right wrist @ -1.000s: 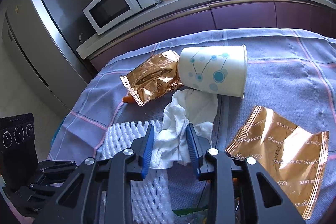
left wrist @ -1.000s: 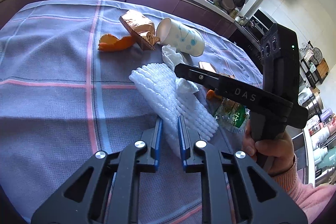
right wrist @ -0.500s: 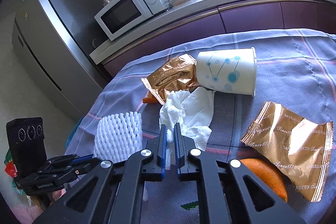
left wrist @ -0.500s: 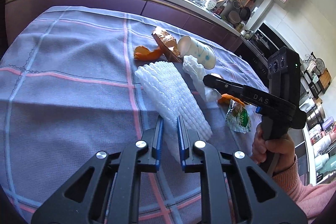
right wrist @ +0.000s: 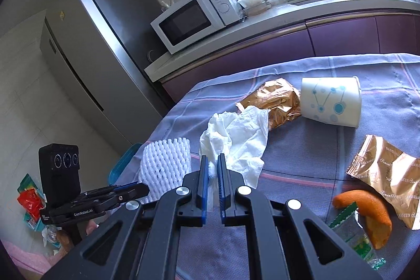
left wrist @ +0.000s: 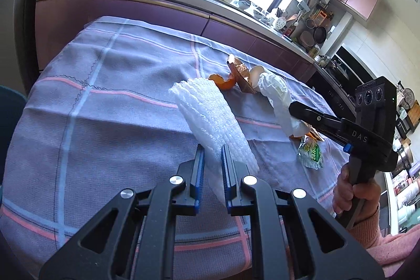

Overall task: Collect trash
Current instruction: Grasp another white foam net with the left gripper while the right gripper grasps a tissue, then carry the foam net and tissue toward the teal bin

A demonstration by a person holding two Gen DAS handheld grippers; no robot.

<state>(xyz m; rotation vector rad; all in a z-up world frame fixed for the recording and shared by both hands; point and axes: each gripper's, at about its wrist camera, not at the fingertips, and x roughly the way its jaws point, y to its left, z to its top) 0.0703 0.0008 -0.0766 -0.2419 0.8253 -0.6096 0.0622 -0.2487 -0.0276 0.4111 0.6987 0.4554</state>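
Observation:
My left gripper (left wrist: 212,151) is shut on a white foam fruit net (left wrist: 210,117) and holds it lifted above the checked tablecloth (left wrist: 105,96). The net also shows in the right wrist view (right wrist: 165,164). My right gripper (right wrist: 212,162) is shut on a crumpled white tissue (right wrist: 236,138), raised off the cloth; the tissue also shows in the left wrist view (left wrist: 278,96). On the cloth lie a paper cup (right wrist: 330,101) on its side, two gold snack wrappers (right wrist: 278,101) (right wrist: 388,175), orange peel (right wrist: 367,211) and a green packet (left wrist: 311,154).
A blue bin (right wrist: 123,164) stands on the floor by the table's left edge, with bags of rubbish (right wrist: 30,201) beside it. A fridge (right wrist: 99,49), a microwave (right wrist: 194,17) and a purple counter (right wrist: 315,38) lie behind the table.
The right gripper closed on the tissue. Both grippers lifted and pulled back from the table, carrying the net and the tissue away from the other trash.

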